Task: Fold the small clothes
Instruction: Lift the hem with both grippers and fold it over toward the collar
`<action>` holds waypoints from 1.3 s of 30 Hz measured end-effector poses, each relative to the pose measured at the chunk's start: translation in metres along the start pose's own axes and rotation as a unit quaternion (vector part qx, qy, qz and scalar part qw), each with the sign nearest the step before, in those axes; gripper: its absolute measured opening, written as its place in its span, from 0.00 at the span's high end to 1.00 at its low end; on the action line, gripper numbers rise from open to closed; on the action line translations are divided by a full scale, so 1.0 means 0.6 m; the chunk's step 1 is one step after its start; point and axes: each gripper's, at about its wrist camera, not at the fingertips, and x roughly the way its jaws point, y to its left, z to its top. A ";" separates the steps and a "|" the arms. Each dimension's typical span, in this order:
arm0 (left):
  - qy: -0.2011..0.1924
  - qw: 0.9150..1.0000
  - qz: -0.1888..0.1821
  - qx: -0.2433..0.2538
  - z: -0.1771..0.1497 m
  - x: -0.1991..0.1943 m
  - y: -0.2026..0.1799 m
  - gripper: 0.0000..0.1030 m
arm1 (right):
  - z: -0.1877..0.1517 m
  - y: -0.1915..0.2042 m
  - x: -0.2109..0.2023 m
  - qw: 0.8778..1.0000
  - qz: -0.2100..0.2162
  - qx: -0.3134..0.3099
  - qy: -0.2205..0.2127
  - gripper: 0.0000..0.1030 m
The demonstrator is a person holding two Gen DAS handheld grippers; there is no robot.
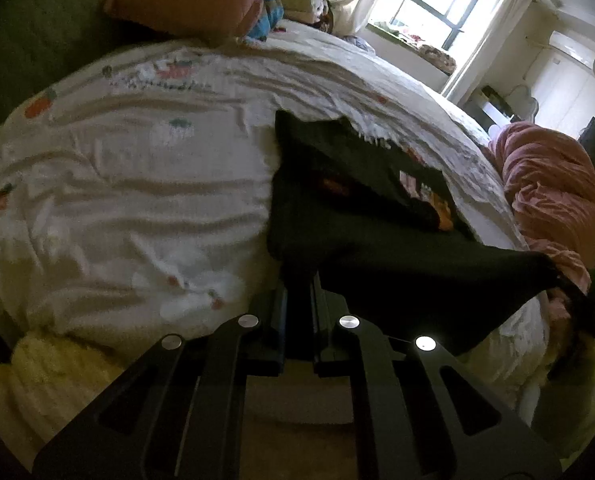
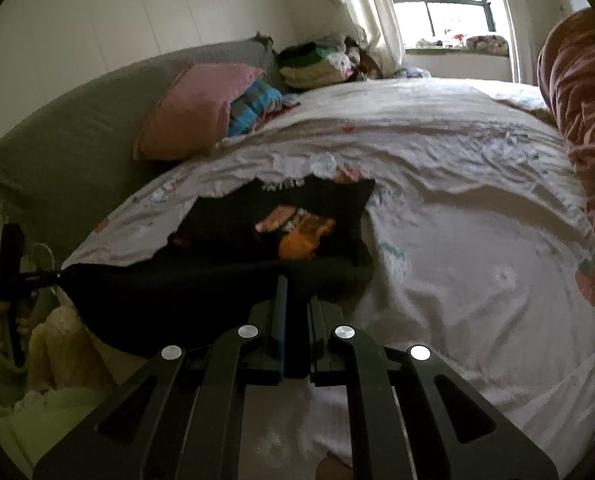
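A small black garment (image 1: 337, 208) with an orange and pink print lies on the white printed bedsheet (image 1: 117, 184). Its near edge is lifted and stretched taut between both grippers. My left gripper (image 1: 299, 280) is shut on one near corner of the garment. My right gripper (image 2: 297, 284) is shut on the other near corner of the garment (image 2: 233, 280). The right gripper shows at the right edge of the left wrist view (image 1: 569, 284); the left gripper shows at the left edge of the right wrist view (image 2: 53, 276). The print (image 2: 301, 232) faces up.
A pink pillow (image 2: 193, 112) and a pile of folded clothes (image 2: 317, 62) lie at the bed's head by a grey headboard (image 2: 77, 132). A pink-brown quilt (image 1: 549, 188) is bunched at the bed's far side. Yellow fluffy fabric (image 2: 61, 352) lies near the bed's edge.
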 end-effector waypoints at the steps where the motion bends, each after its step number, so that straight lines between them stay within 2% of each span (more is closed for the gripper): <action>1: -0.003 1.000 0.002 0.003 0.005 -0.002 -0.002 0.97 | 0.006 0.002 0.000 1.000 -0.001 0.000 -0.007 0.93; 16: -0.060 0.997 0.041 0.039 0.098 0.001 -0.048 0.97 | 0.079 -0.003 0.031 0.998 -0.036 0.009 -0.050 0.93; 21: -0.072 0.996 0.044 0.033 0.133 0.010 -0.049 0.97 | 0.116 -0.007 0.050 0.997 -0.049 0.002 -0.062 0.93; 29: -0.082 0.994 0.063 0.046 0.195 0.038 -0.065 0.97 | 0.167 -0.025 0.100 0.996 -0.063 0.011 -0.059 0.93; 39: -0.075 0.991 0.097 0.056 0.259 0.114 -0.069 0.97 | 0.203 -0.057 0.173 0.996 -0.082 0.015 -0.044 0.93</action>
